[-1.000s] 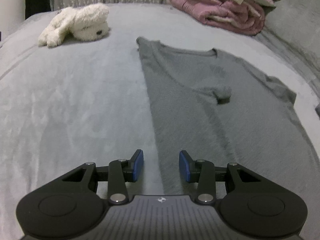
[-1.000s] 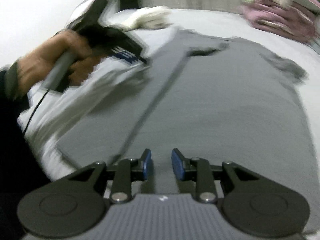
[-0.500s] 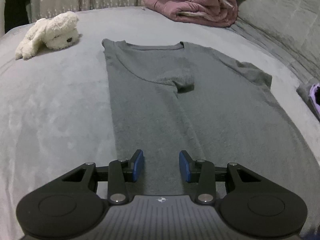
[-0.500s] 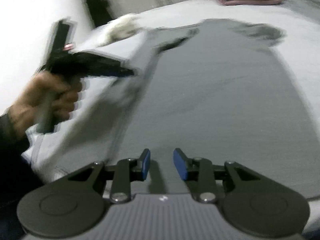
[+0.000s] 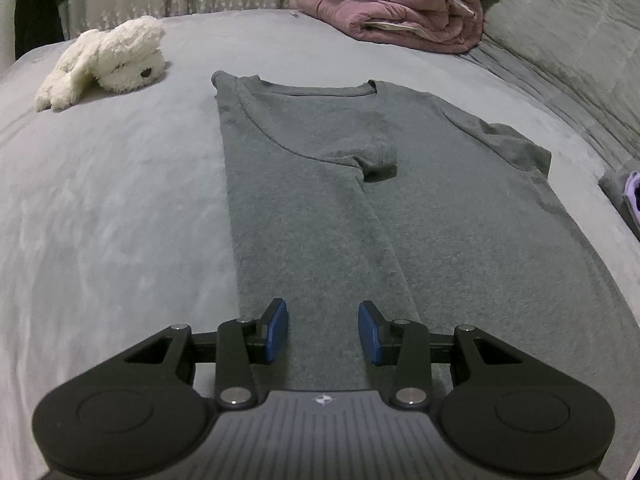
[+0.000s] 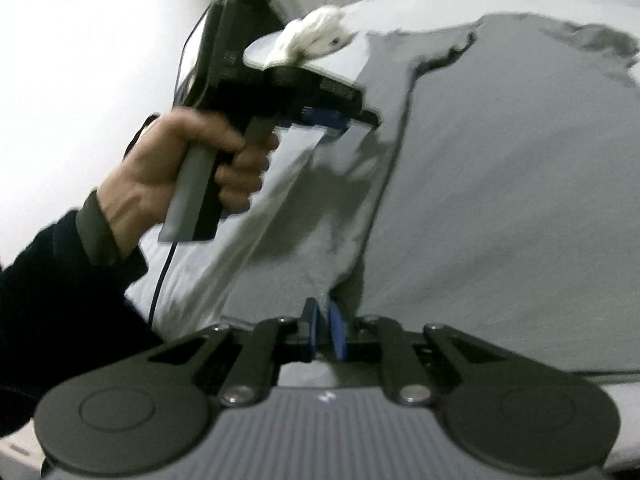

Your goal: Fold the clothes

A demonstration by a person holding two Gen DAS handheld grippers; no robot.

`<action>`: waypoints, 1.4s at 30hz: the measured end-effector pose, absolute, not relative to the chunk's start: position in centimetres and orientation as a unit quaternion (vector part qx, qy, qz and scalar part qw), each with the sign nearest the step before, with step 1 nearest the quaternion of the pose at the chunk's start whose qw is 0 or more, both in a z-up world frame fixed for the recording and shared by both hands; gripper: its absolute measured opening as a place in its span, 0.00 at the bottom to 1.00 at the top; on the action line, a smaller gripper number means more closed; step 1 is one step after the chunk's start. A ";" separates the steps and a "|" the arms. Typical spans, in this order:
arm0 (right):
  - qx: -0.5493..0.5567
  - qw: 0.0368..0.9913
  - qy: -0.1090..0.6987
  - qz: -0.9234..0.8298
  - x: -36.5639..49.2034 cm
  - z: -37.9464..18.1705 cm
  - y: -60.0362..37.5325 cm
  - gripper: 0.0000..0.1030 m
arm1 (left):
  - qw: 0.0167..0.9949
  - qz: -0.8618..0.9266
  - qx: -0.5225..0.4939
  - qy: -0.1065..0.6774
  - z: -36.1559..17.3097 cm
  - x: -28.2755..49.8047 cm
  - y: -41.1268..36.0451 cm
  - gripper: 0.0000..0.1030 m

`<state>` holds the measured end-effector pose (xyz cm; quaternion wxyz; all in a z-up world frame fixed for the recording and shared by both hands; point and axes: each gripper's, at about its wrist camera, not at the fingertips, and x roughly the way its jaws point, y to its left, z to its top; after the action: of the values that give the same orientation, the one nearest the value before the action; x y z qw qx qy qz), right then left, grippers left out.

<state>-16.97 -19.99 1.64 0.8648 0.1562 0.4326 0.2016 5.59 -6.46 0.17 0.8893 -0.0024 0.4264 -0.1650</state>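
A grey T-shirt (image 5: 400, 200) lies flat on the bed, its left side and sleeve folded inward over the body. My left gripper (image 5: 323, 330) hovers open above the folded strip near the bottom hem, with nothing between its pads. In the right wrist view, my right gripper (image 6: 324, 332) is shut on the T-shirt (image 6: 500, 200) at the near end of the folded edge, and the cloth puckers up into the jaws. The left gripper (image 6: 352, 120) shows there too, held in a hand (image 6: 188, 168) above the shirt's left side.
A white plush toy (image 5: 108, 60) lies at the far left of the grey bed (image 5: 100, 220). A pile of pink blanket and clothes (image 5: 400, 12) sits at the back. A purple and grey item (image 5: 632, 196) pokes in at the right edge.
My right gripper's jaws have closed on the shirt's near edge; they stood apart before. The left gripper shifted right over the folded strip, then held still.
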 end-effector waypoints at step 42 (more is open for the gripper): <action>0.150 0.880 0.449 0.039 23.6 -0.7 -27.8 0.18 | 0.874 -0.172 -0.052 0.451 0.2 6.6 -4.4 0.37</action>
<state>23.55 -27.78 -0.66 0.8802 0.1498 0.4488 0.0388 6.63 -4.41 0.25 0.8744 -0.0519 0.4507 -0.1722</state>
